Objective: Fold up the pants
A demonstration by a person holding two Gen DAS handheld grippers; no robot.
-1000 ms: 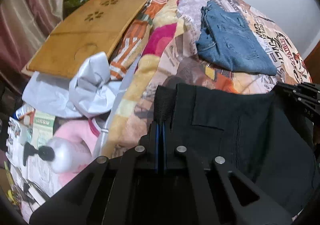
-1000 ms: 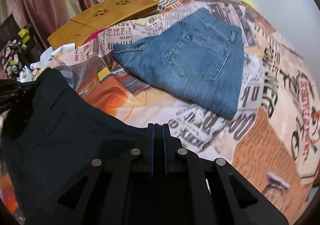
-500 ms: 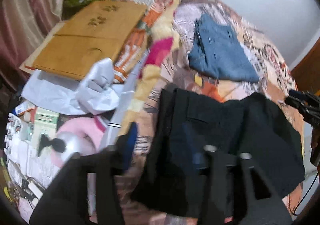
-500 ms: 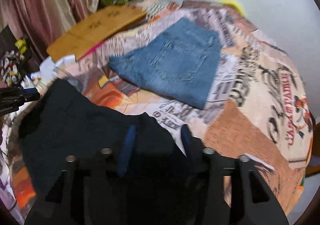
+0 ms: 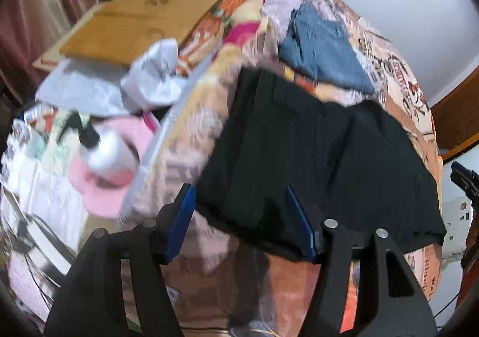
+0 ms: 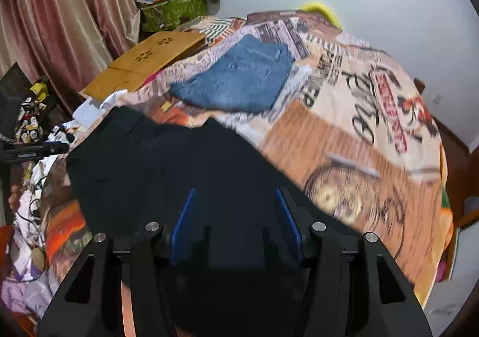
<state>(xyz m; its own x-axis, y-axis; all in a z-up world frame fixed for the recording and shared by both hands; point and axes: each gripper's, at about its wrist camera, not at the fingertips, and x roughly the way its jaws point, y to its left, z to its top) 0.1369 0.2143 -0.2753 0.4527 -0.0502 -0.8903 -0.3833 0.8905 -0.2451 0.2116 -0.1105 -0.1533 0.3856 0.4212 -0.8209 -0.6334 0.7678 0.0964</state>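
Blue-padded fingers of the left tool (image 5: 239, 223) are seen spread wide at the bottom of its view, released, with nothing gripped between them. The right tool (image 6: 235, 224) is likewise seen released, its flat blue pads set well apart above dark cloth. Just beyond both, the black pants (image 6: 155, 163) lie folded into a broad, matte, soft-edged slab on the bed (image 6: 344, 139), filling the lower centre of each frame. The bed is covered by a printed blanket with newspaper lettering in orange and cream. Further up, near the upper centre, folded blue jeans (image 6: 239, 76) of coarse denim are laid flat. At the upper left, a flat wooden board (image 6: 149, 61) with paw-shaped cut-outs rests at the bed's edge.
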